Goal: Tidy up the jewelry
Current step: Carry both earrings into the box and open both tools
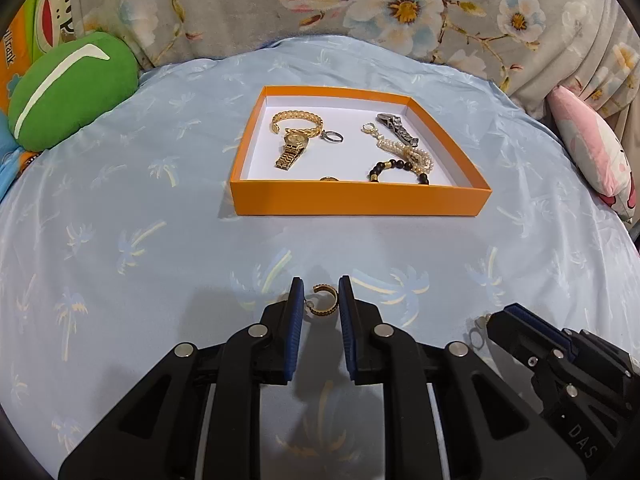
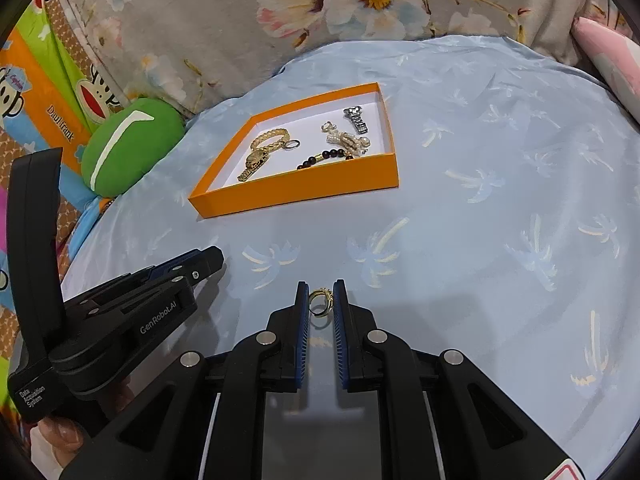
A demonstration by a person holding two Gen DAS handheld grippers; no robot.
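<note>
Both grippers are working on the blue sheet on the near side of the orange box, and each is closing in on a small gold piece that is lying outside it. The left gripper is standing with its blue pads slightly spread around an open gold cuff ring; one pad seems to be touching the ring's side while the other is showing a sliver of gap, so the pinch looks not yet made. The right gripper is bracketing a second gold ring more tightly, both pads looking in contact, though a firm clamp cannot be confirmed. To do this well, each gripper is probably needing to press lightly into the soft bedding so the pads catch the band low, squeeze across the widest part, then lift straight up before travelling toward the box. Thin rings are likely to twist or pop out if gripped near the tips. Inside the box, the gold watch, gold bracelet, pearl strand and dark beads are already lying, so free white floor near the box's front wall looks the safest drop spot.
</note>
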